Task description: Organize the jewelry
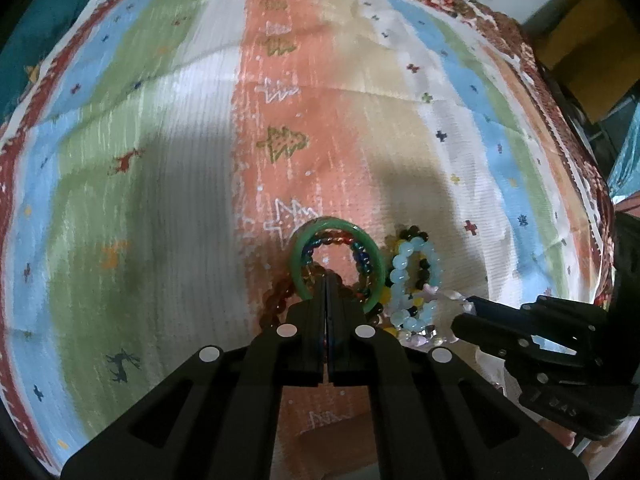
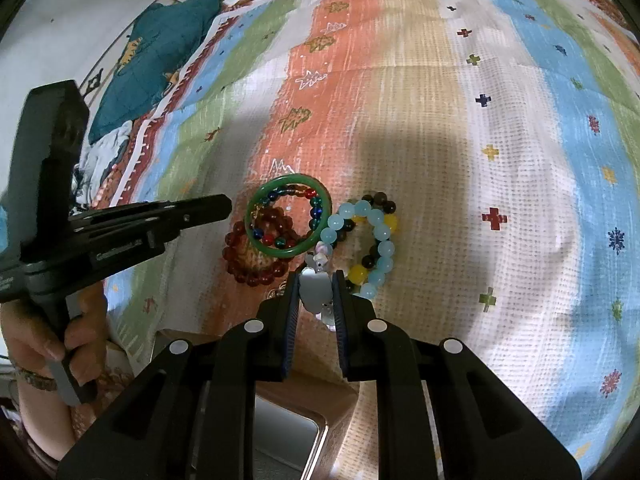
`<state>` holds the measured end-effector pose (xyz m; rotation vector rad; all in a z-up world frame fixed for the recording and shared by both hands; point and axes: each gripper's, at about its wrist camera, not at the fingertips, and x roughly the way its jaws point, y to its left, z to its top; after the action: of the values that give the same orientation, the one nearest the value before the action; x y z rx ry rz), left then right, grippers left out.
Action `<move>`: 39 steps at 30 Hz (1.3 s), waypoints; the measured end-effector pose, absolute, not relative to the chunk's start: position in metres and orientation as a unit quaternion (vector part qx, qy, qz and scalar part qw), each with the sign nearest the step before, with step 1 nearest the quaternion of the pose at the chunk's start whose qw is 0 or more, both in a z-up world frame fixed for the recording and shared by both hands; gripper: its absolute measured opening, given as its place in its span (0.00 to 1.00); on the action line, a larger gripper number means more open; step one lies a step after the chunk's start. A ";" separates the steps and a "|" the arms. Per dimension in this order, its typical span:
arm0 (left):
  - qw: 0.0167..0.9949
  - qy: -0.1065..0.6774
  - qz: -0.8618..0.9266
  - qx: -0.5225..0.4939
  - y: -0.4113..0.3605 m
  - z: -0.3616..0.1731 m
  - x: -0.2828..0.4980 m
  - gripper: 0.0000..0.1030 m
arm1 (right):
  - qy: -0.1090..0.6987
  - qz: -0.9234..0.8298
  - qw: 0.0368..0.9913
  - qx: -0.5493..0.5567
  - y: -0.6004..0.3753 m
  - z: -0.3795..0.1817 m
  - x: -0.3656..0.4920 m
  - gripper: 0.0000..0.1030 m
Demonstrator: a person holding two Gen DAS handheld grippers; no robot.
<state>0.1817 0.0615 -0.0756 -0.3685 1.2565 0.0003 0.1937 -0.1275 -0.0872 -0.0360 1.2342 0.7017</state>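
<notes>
A small heap of bracelets lies on a striped, patterned bedspread [image 2: 420, 92] covering a bed. At its centre is a green bangle [image 2: 289, 216], with a strand of multicoloured beads [image 2: 316, 208] curled inside it. A dark red bead bracelet [image 2: 256, 264] lies partly under the bangle at its 7 o'clock. Touching the bangle at its 3 o'clock is a pale blue bead bracelet [image 2: 378, 236], tangled with a strand of black and yellow beads [image 2: 362, 268].

A pale pink and white crystal piece [image 2: 318, 286] is at the bangle's 5 o'clock. The right tool [image 2: 316, 300] grips it, its jaws narrowed around the piece, which appears lifted slightly toward the camera.

The left tool [image 1: 326, 280] is pressed fully together, with nothing visibly between its tips. In the left wrist view, those tips overlap the near rim of the bangle at 6 o'clock; whether they touch it cannot be told. In the right wrist view, the same tool sits just outside the bangle at 9 o'clock.

A shiny container [image 2: 288, 436] shows at the lower edge, near the camera. Its inside is mostly hidden.

The sorting looks barely begun: 5 pieces remain bunched together, and only the crystal piece is being picked out.
</notes>
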 end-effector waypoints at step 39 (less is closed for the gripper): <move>0.773 0.603 0.031 -0.194 0.078 -0.104 0.192 0.24 | 0.578 0.323 0.749 -0.028 -0.120 -0.098 0.194 0.17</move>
<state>0.1920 0.0775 -0.1038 -0.4199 1.3075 0.0674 0.1940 -0.1204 -0.0984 -0.0618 1.2647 0.7061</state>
